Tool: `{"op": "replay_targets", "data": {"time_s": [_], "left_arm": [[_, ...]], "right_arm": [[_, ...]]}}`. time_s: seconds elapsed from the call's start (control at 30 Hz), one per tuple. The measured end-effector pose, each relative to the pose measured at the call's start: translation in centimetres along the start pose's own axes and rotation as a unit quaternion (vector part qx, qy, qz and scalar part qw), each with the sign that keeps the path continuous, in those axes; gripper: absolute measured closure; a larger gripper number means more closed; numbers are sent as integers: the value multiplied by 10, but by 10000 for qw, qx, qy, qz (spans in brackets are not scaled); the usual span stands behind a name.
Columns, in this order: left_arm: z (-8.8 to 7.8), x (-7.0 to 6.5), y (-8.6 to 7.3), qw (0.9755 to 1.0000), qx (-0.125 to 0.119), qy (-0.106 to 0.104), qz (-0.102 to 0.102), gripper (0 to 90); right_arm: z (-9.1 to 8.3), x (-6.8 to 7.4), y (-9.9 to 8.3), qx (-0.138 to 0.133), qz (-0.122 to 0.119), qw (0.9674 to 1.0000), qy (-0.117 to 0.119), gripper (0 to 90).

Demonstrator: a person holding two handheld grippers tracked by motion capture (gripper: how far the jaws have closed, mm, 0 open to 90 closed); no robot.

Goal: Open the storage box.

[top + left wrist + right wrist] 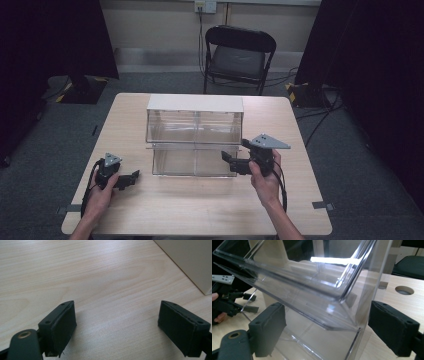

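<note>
- Across the middle of the table (pixel 200 210) stands the clear two-tier bin (pixel 195 135) under a white top, its back well inside the far edge, with bare wood wide open along the near side.
- Right gripper (pixel 229 161) is up against the bin's lower right front; its own view has the jaws spread wide, straddling a clear corner, though whether either pad touches the plastic is hard to judge through the glare.
- Left gripper (pixel 134 176) sits low over open wood, left of the bin, jaws released and holding nothing.
- Left gripper view catches the bin's pale side wall (pixel 190 262) off to one corner.
</note>
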State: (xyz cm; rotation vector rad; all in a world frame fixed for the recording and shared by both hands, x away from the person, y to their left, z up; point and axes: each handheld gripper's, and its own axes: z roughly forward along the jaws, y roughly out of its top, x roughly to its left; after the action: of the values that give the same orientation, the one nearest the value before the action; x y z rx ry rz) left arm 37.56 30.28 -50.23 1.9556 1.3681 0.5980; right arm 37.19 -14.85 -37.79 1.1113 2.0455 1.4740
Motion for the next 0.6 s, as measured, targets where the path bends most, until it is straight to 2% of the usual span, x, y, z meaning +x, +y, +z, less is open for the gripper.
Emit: {"op": "replay_targets", "data": {"time_s": [0.17,0.27,0.6], "left_arm": [[0,0,0,10000,0,0,0,144],[0,0,0,10000,-1,0,-1,144],[0,0,0,10000,-1,1,-1,144]], "right_arm": [[2,-1,1,3,52,9999,90,137],[1,-1,3,41,-26,10000,33,137],[2,-2,2,26,55,9999,112,136]]}}
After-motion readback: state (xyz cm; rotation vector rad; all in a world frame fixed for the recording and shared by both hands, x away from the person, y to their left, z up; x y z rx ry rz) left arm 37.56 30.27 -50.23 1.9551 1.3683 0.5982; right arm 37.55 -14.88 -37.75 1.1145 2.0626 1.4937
